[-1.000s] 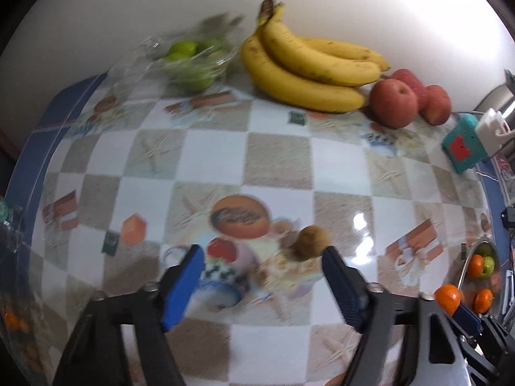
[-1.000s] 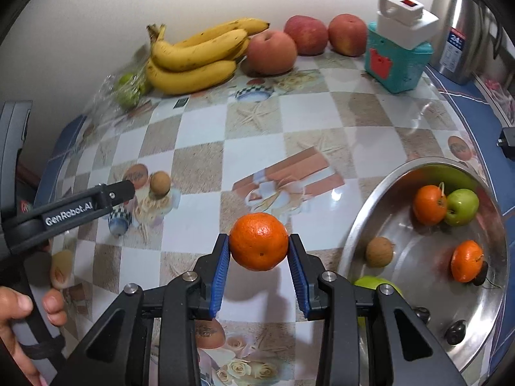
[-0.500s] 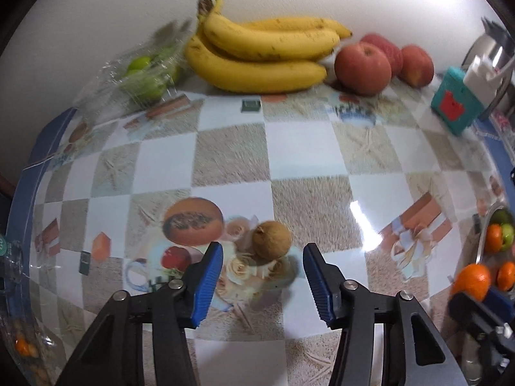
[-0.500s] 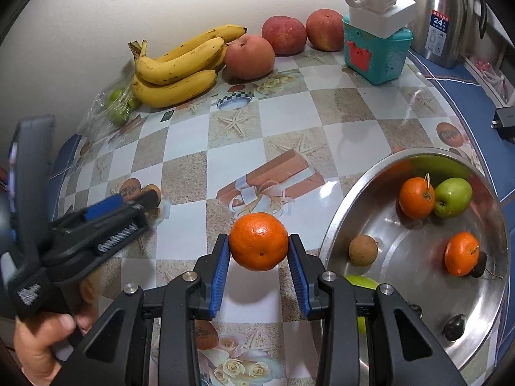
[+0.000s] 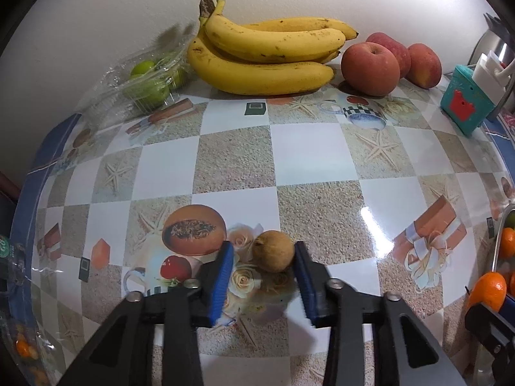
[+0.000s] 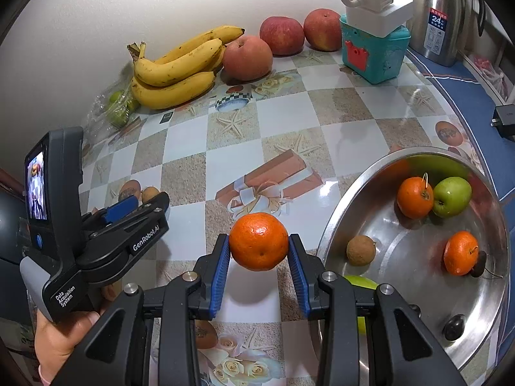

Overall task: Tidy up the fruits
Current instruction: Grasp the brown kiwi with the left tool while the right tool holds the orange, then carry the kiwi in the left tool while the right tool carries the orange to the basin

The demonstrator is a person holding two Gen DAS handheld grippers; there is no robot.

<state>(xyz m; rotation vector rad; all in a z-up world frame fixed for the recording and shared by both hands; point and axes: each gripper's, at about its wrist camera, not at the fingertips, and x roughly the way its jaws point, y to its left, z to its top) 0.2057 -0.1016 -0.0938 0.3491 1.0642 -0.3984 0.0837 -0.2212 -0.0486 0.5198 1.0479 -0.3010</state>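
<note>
White wall behind, and a table (image 5: pixel 315 148) with a glossy checked cloth printed with starfish, gift boxes and fruit pictures. Along the wall sit a bunch of bananas (image 5: pixel 267 61), three red apples (image 5: pixel 370 67) and a clear bag of green fruit (image 5: pixel 148 80). Further right are a teal box (image 6: pixel 373 54) with a white power strip on top and a steel flask (image 6: pixel 434 16). A big metal bowl (image 6: pixel 412 251) sits at the table's right edge and already holds two oranges, a green apple, a small brown fruit and a dark bit or two.

The key relation is at the left gripper (image 5: pixel 263 247), held in a hand (image 6: pixel 61 337). It points steeply down at the small brown fruit (image 5: pixel 273 251), which sits on the cloth right between the two blue pads, out at their tips. The fruit is round, so it has no long axis to line up with. The jaws have just been closing with the fruit between them. The pad on the picture's right is against it and the other pad shows a thin gap, so I read this as not a firm pinch yet.

The right gripper (image 6: pixel 259 241) is pinching an orange (image 6: pixel 258 241) squarely between its pads, above the cloth and just left of the bowl rim. That hand is the nearer one to the bowl. The brown fruit is well apart from the bowl, off to its left. Likely next steps are to finish the squeeze, lift the fruit and carry it right to the bowl. The risk is the small round fruit rolling out from the tips.
</note>
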